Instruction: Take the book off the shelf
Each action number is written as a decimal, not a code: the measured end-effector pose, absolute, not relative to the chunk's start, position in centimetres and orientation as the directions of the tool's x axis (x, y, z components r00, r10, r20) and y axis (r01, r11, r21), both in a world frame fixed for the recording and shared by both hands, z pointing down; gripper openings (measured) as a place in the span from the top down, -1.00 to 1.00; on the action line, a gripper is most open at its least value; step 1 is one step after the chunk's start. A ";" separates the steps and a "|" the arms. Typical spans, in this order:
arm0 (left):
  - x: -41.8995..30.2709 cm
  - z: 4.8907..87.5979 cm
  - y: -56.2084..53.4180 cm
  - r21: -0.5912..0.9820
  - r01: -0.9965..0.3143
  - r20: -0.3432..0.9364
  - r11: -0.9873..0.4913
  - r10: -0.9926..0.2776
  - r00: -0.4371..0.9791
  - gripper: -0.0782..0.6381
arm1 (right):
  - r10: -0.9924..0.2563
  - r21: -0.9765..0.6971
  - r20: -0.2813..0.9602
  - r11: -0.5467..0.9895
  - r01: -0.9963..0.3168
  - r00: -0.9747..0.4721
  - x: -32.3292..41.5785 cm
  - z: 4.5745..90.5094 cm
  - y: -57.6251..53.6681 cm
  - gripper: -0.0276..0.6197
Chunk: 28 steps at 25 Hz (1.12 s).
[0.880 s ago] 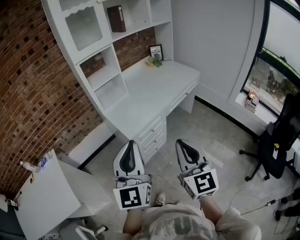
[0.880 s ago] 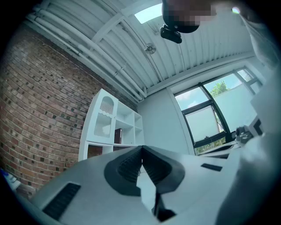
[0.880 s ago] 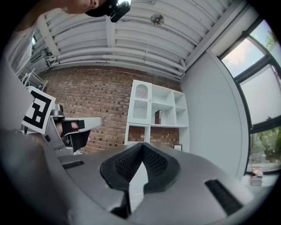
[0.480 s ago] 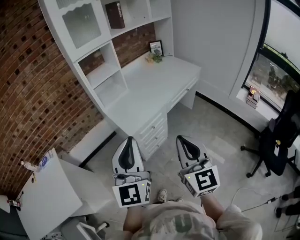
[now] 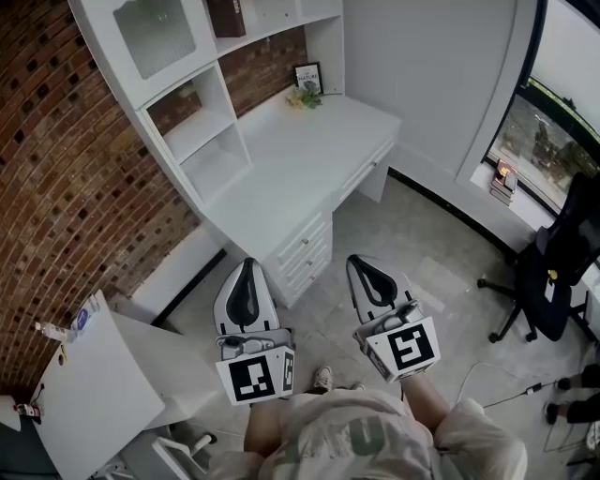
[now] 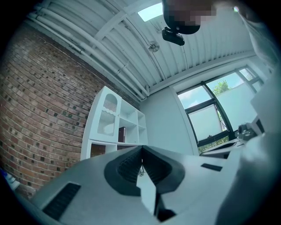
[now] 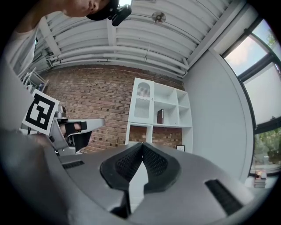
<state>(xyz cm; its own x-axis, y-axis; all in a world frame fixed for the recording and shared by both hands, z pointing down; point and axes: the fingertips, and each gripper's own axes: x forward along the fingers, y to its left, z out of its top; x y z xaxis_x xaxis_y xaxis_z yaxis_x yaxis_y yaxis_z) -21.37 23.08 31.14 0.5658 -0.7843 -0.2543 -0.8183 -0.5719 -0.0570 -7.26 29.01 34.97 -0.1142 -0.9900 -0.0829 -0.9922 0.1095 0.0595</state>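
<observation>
We judge the book [image 5: 226,16] rigid, fairly heavy: pinch spine mid-height; left gripper [image 5: 247,267], right gripper [image 5: 361,265] jaws together, empty.

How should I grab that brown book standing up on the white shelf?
Probably by its narrow edge, coming straight in through the open front of the shelf. The book stands upright in its cubby with that thin edge facing the room, so one pad can go on each cover.
</observation>
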 end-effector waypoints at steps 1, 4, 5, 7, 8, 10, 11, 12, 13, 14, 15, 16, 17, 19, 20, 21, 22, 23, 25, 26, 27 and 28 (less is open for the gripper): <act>-21.8 31.2 22.3 -0.054 -0.819 -0.256 -0.571 -0.785 0.564 0.75 | -0.991 0.073 -0.075 0.102 -0.992 -0.107 -7.5 35.1 28.4 0.87; -22.9 31.6 20.1 -0.041 -0.816 -0.257 -0.576 -0.783 0.566 0.75 | -0.995 0.123 -0.056 0.080 -0.989 -0.088 -8.1 35.8 26.7 0.87; -23.1 31.8 19.4 -0.038 -0.814 -0.255 -0.580 -0.782 0.569 0.75 | -0.995 0.133 -0.052 0.073 -0.988 -0.080 -8.3 36.1 26.3 0.87; -23.2 32.0 18.1 -0.035 -0.808 -0.253 -0.588 -0.777 0.576 0.75 | -0.997 0.128 -0.051 0.056 -0.990 -0.062 -8.3 36.5 25.7 0.87; -23.1 32.1 17.5 -0.033 -0.805 -0.257 -0.593 -0.773 0.580 0.75 | -0.997 0.120 -0.053 0.046 -0.992 -0.053 -8.1 36.5 25.5 0.87; -22.4 32.2 16.2 -0.022 -0.792 -0.261 -0.609 -0.762 0.593 0.75 | -0.998 0.110 -0.057 0.021 -0.994 -0.027 -7.1 36.6 25.0 0.87; -21.8 32.3 15.5 -0.012 -0.784 -0.259 -0.621 -0.755 0.603 0.75 | -0.998 0.107 -0.059 0.005 -0.994 -0.012 -6.5 36.6 24.7 0.87; -21.3 32.5 14.9 -0.006 -0.775 -0.255 -0.632 -0.748 0.613 0.75 | -0.998 0.103 -0.057 -0.010 -0.995 0.004 -5.8 36.7 24.4 0.87; -20.6 32.6 14.5 -0.005 -0.768 -0.252 -0.641 -0.742 0.621 0.75 | -0.999 0.101 -0.051 -0.025 -0.995 0.020 -5.0 36.7 24.0 0.87; -19.9 32.7 14.0 -0.011 -0.762 -0.253 -0.647 -0.736 0.628 0.75 | -0.998 0.103 -0.044 -0.039 -0.994 0.034 -4.2 36.9 23.6 0.87; -19.2 32.7 13.5 -0.019 -0.758 -0.255 -0.653 -0.729 0.635 0.75 | -0.998 0.108 -0.040 -0.050 -0.993 0.046 -3.4 36.9 23.1 0.87; -18.4 32.6 13.0 -0.024 -0.753 -0.259 -0.658 -0.723 0.640 0.75 | -0.998 0.113 -0.041 -0.057 -0.992 0.053 -2.6 37.0 22.3 0.87; -17.6 32.7 12.5 -0.025 -0.746 -0.259 -0.665 -0.717 0.648 0.75 | -0.997 0.117 -0.047 -0.060 -0.991 0.055 -1.9 37.0 21.5 0.87; -15.8 33.2 11.4 -0.011 -0.721 -0.247 -0.692 -0.697 0.673 0.75 | -0.997 0.120 -0.059 -0.055 -0.991 0.048 -0.8 37.2 19.6 0.87; -14.7 33.4 10.8 0.000 -0.705 -0.241 -0.710 -0.684 0.689 0.75 | -0.997 0.120 -0.065 -0.049 -0.992 0.041 -0.2 37.4 18.5 0.87; -13.6 33.6 10.2 0.006 -0.693 -0.239 -0.721 -0.674 0.699 0.75 | -0.997 0.121 -0.068 -0.040 -0.992 0.032 0.4 37.6 17.3 0.87; -12.7 33.6 9.4 0.001 -0.691 -0.243 -0.723 -0.671 0.701 0.75 | -0.997 0.121 -0.071 -0.030 -0.992 0.021 1.1 37.9 15.9 0.87; -11.9 33.5 8.4 -0.011 -0.698 -0.249 -0.716 -0.675 0.695 0.75 | -0.997 0.115 -0.072 -0.019 -0.993 0.010 1.8 38.2 14.4 0.87; -10.5 33.0 6.0 -0.025 -0.721 -0.264 -0.692 -0.691 0.673 0.75 | -0.997 0.093 -0.078 -0.002 -0.996 -0.005 3.8 38.5 11.2 0.87; -9.8 32.9 4.6 -0.024 -0.732 -0.269 -0.680 -0.701 0.660 0.75 | -0.997 0.083 -0.080 0.002 -0.997 -0.009 5.0 38.7 9.6 0.87; -9.1 32.8 3.2 -0.021 -0.744 -0.270 -0.667 -0.713 0.647 0.75 | -0.996 0.079 -0.082 0.009 -0.997 -0.016 6.2 38.8 8.1 0.87; -8.4 32.7 1.7 -0.022 -0.758 -0.268 -0.652 -0.727 0.632 0.75 | -0.996 0.080 -0.087 0.021 -0.997 -0.028 7.3 38.9 6.5 0.87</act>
